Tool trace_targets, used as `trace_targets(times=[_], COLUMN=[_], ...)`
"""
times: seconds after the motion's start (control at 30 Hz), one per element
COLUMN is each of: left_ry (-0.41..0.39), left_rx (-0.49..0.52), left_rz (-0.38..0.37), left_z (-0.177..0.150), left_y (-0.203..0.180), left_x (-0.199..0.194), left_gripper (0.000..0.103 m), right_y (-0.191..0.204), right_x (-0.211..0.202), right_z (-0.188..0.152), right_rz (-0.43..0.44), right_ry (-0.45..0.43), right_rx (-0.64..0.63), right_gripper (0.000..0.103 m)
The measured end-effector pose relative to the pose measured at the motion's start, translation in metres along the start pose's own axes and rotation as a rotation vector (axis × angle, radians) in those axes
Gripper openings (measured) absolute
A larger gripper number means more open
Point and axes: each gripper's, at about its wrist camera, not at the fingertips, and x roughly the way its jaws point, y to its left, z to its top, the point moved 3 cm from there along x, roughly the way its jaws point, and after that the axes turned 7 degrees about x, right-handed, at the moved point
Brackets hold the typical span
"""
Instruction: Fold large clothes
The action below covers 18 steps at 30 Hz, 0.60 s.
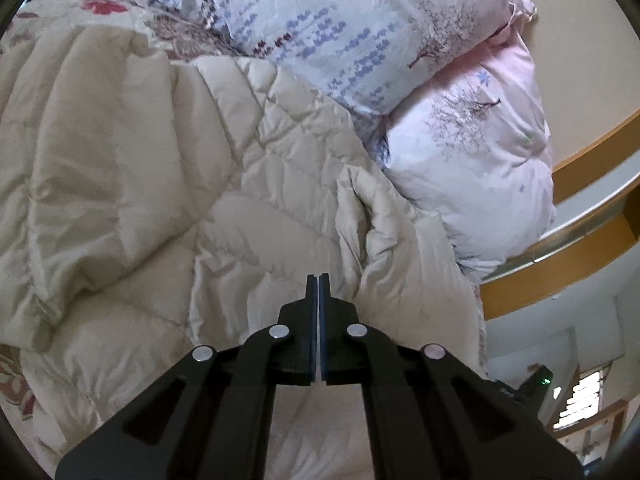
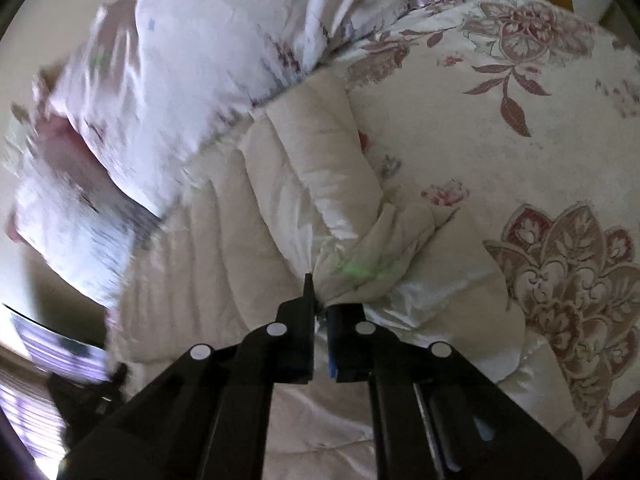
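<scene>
A: Quilt (image 1: pixel 160 184), beige, spread over floral sheet (image 2: pixel 540 140), crumpled. Pillows (image 1: pixel 360 32) at far side, touching it.

B: Left gripper (image 1: pixel 318 280)?

A: Closed, nothing between fingers, above quilt near a raised fold (image 1: pixel 376 220).

B: Right gripper (image 2: pixel 316 292)?

A: Clamped on a bunched corner (image 2: pixel 352 268) of quilt, only little cloth inside.

B: Risk?

A: Slippery, puffy cloth. Could slide out from right grip if pulled fast. With one hand only, could drag pillows or fold crooked.
</scene>
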Motion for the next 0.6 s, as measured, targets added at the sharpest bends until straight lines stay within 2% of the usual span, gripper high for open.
trace_targets(times=[0.07,0.13,0.17,0.27,0.3,0.33,0.37,0.4,0.5,0.6], left_ry=[0.005,-0.001,-0.008,-0.041,-0.046,-0.056,-0.072,-0.087,-0.125,-0.144], left_rx=[0.011,0.038,0.052,0.087,0.09,0.092,0.091,0.09,0.115,0.102], left_rz=[-0.019,-0.029,-0.033,-0.016,-0.007,0.013,0.047,0.073,0.153,0.234], left_z=[-0.001,-0.003,-0.003,-0.007,-0.008,-0.01,-0.012,-0.013,-0.02,-0.029], left_y=[-0.004,-0.007,-0.007,0.0,0.003,0.008,0.016,0.021,0.038,0.062], left_x=[-0.004,-0.016,-0.023,-0.054,-0.061,-0.071,-0.085,-0.094,-0.125,-0.156], left_gripper=[0.0,0.0,0.002,0.004,0.007,0.027,0.058,0.068,0.068,0.071], right_y=[0.006,0.014,0.023,0.065,0.079,0.103,0.123,0.144,0.189,0.227], right_x=[0.002,-0.003,-0.008,-0.02,-0.022,-0.022,-0.019,-0.014,0.008,0.039], right_z=[-0.007,-0.014,-0.02,-0.04,-0.046,-0.056,-0.065,-0.075,-0.108,-0.149], right_rz=[-0.036,-0.06,-0.065,-0.045,-0.032,-0.012,0.001,0.013,0.02,-0.032], right_ry=[0.044,0.055,0.055,0.044,0.037,0.028,0.025,0.027,0.037,0.037], right_rx=[-0.04,-0.083,-0.12,-0.288,-0.334,-0.416,-0.484,-0.553,-0.744,-0.948], right_gripper=[0.016,0.046,0.05,0.05,0.05,0.05,0.05,0.05,0.05,0.05])
